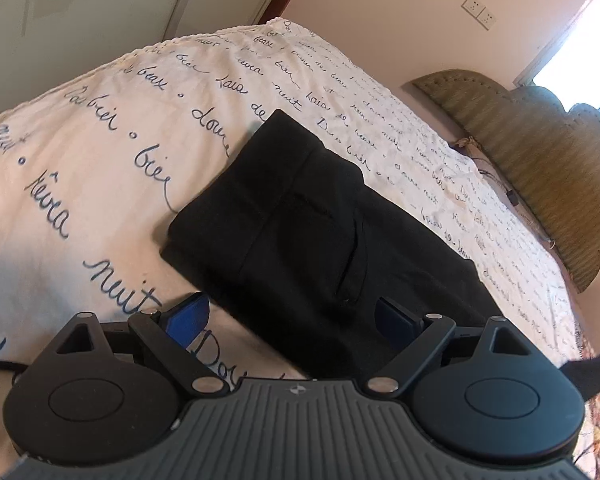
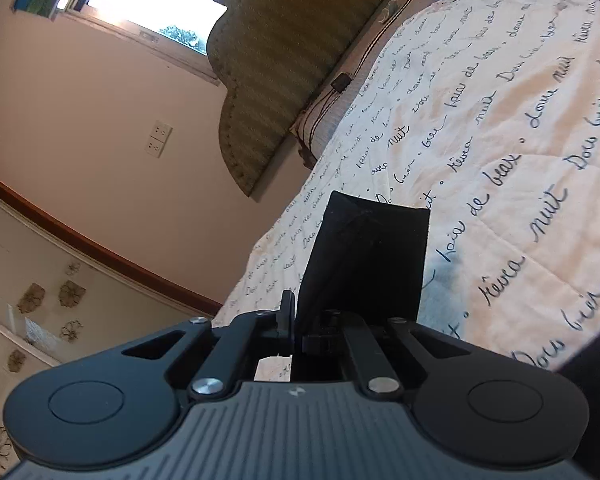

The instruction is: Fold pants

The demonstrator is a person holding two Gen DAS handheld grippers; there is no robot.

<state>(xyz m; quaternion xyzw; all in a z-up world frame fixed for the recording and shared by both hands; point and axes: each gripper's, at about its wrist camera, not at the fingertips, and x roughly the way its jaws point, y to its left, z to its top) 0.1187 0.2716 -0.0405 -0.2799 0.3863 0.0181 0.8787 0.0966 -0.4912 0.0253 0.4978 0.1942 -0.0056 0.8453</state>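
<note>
Two tongs are at work over the bed. Nearest in the right wrist view, the right tongs (image 2: 296, 328) are clamped together on an end of the black pants (image 2: 364, 260), and that cloth stands up in a stiff flap above the script-printed bedspread (image 2: 520, 140). In the left wrist view, the left tongs (image 1: 292, 320) hang with the blue pads (image 1: 188, 320) wide apart; nothing is pinched, though the pants (image 1: 300, 220) lie spread below and between them. The pants lie flat on the bedspread (image 1: 100, 140), partly folded, with a pocket seam showing on top. Further off are the padded headboard (image 1: 532, 168), the wall sockets (image 1: 478, 10) and the window (image 1: 580, 56).

The likely trouble is on the right side: the bite looks narrow, taken near the edge, so the cloth could slip out as it is carried over, or the flap could land crooked. With the left tongs pressing nothing down, a pull from the right could drag the whole folded stack across the bedspread and undo the neat edges.
</note>
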